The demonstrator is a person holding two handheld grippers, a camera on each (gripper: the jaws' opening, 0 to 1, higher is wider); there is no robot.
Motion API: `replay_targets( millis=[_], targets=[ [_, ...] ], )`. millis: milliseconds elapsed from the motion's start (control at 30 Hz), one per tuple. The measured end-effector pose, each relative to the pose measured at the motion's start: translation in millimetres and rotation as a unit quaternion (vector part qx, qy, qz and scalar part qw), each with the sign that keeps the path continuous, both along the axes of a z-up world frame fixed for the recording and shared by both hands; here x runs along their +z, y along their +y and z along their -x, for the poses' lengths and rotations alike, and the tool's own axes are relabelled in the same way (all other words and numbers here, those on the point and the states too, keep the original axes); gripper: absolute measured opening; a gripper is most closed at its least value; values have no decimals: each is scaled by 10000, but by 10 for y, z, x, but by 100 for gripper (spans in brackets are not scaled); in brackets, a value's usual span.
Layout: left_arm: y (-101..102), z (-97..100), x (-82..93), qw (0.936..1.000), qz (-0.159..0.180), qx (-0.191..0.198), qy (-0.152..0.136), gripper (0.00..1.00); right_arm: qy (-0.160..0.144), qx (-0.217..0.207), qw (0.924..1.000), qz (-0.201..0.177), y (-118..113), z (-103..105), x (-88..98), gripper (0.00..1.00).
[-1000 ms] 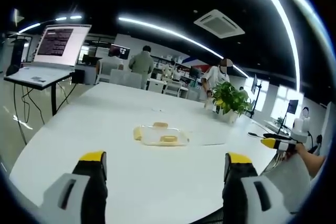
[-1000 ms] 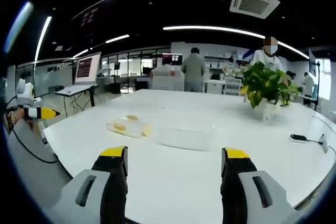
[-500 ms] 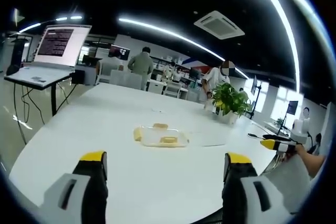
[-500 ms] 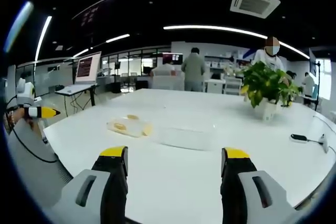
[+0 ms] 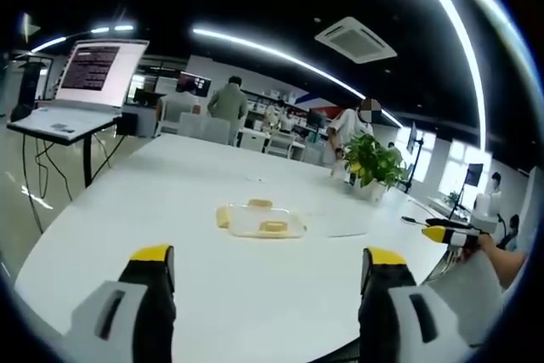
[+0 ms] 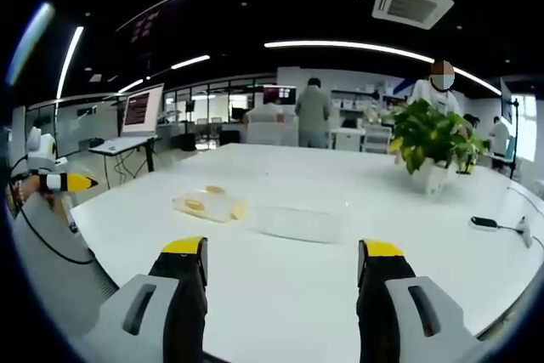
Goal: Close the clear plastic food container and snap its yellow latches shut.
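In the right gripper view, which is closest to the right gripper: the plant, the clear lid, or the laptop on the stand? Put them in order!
From the right gripper:
1. Clear lid, on the table just ahead.
2. Plant, farther back, right side.
3. Laptop, beyond the table, left side.

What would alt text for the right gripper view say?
A clear food container with yellow latches sits beside its clear lid on a white table, beyond the open right gripper. A potted plant stands far right.
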State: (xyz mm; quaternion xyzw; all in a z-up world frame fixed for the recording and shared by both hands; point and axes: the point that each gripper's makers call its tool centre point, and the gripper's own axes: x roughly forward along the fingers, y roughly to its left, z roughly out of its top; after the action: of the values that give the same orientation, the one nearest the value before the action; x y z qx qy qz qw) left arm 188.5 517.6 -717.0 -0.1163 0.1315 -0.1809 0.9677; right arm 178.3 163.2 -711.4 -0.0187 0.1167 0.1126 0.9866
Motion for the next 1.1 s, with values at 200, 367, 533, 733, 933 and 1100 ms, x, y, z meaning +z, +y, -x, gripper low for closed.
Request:
replay_targets(
  millis=[200,367,533,733,933,1100],
  targets=[
    [-2,0,-6,10000,-16,-3,11,88,-4,-10,10000,3,-7,-2,-2,69],
    [-1,-1,-2,10000,-11,-1,8,89,-8,-10,10000,0,-7,-2,1,69],
    [-2,0,0,10000,-9,-2,10,88,-4,-3,10000,-3,-6,-3,1,69],
    [-4,5,-1,10000,-9,-6,22,88,-5,-5,10000,-3,-7,-1,2,69],
    [-8,10,-13,10000,-46,-28,55,88,-19,10,10000,-11,0,0,9,68],
    [-8,8,-12,9999,-103,-28,48,89,103,118,9998,74,40,3,-28,71]
  ],
)
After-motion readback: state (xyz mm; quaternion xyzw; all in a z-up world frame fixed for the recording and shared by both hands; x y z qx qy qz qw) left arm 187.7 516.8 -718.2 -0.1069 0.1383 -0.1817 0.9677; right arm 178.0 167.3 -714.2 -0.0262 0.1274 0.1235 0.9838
